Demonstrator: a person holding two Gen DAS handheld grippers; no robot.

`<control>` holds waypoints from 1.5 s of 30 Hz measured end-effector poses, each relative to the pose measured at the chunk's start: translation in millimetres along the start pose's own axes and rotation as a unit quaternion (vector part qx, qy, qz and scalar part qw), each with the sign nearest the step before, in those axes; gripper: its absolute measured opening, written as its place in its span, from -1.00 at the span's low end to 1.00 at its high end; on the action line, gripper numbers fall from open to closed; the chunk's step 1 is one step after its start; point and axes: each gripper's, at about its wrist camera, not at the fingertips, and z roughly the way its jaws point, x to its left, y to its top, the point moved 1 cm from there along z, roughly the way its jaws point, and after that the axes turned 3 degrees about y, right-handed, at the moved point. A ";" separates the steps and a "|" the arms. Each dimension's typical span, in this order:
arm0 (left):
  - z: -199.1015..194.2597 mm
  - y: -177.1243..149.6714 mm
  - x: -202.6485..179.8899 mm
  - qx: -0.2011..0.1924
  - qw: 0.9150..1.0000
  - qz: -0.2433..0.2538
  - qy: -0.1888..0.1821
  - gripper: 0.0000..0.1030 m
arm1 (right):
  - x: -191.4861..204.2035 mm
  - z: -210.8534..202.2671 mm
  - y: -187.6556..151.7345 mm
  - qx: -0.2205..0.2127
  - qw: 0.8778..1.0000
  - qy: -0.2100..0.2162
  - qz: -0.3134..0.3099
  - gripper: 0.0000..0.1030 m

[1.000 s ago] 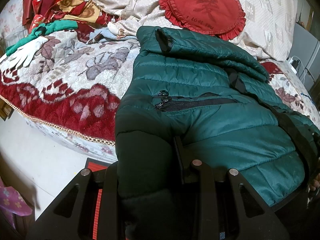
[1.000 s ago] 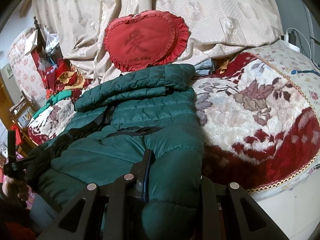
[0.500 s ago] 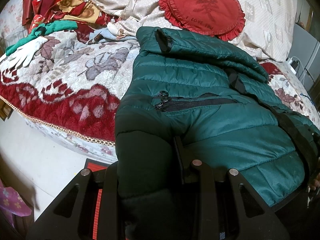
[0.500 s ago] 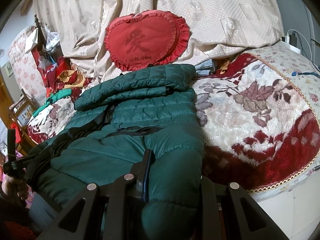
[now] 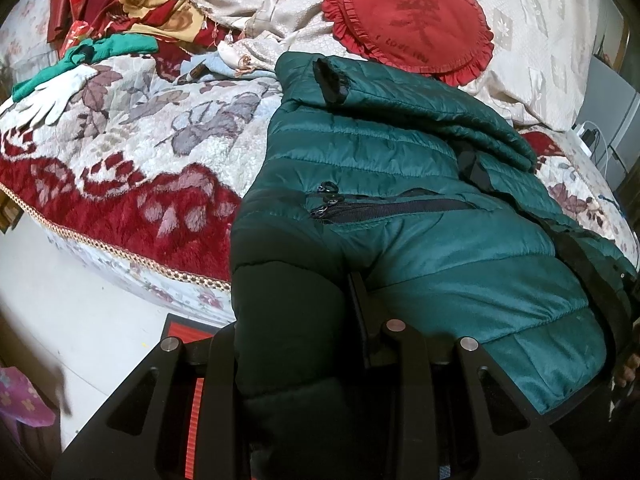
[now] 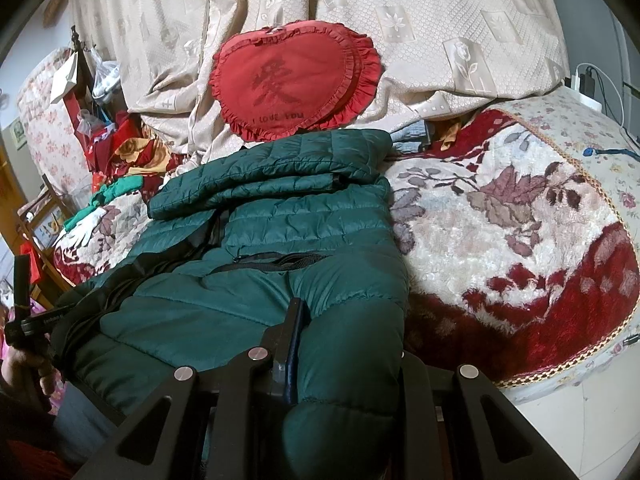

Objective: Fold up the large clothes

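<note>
A dark green quilted puffer jacket [image 5: 400, 168] lies lengthwise on the bed, sleeves folded across its top; it also shows in the right wrist view [image 6: 288, 216]. My left gripper [image 5: 296, 320] is shut on the jacket's bottom left corner, dark lining bunched between its fingers. My right gripper [image 6: 348, 340] is shut on the bottom right corner, green fabric bulging between its fingers. The hem hangs off the bed's front edge. The left gripper's handle and the hand on it show at the far left of the right wrist view [image 6: 24, 320].
A red-and-cream floral blanket [image 5: 120, 168] covers the bed. A red heart cushion [image 6: 296, 80] leans on beige bedding behind the jacket. Red and green clothes and a white glove [image 5: 52, 96] lie at the left. Chargers and cables [image 6: 588, 84] sit at the right.
</note>
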 end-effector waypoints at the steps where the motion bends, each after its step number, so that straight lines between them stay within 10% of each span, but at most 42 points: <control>1: 0.2 0.0 0.0 0.001 1.000 -0.001 0.000 -0.45 | 0.9 0.6 -0.2 0.000 1.000 -0.001 0.000 -0.63; 20: -63.4 1.9 24.6 -0.085 0.992 -0.031 -0.084 -0.73 | 14.0 -49.1 15.9 -0.052 0.997 -0.005 -0.054 -0.68; 30: -124.5 35.8 33.6 -0.169 0.968 -0.082 -0.165 -0.73 | 19.6 -111.9 48.8 -0.133 0.989 0.051 -0.042 -0.69; 39: -46.8 148.3 41.2 -0.121 0.962 -0.166 -0.181 -0.72 | 0.3 -50.1 126.8 -0.131 0.990 0.051 0.020 -0.68; 45: 58.2 193.1 37.2 -0.060 0.979 -0.174 -0.093 -0.72 | -18.9 56.8 180.5 -0.054 0.995 0.013 0.077 -0.68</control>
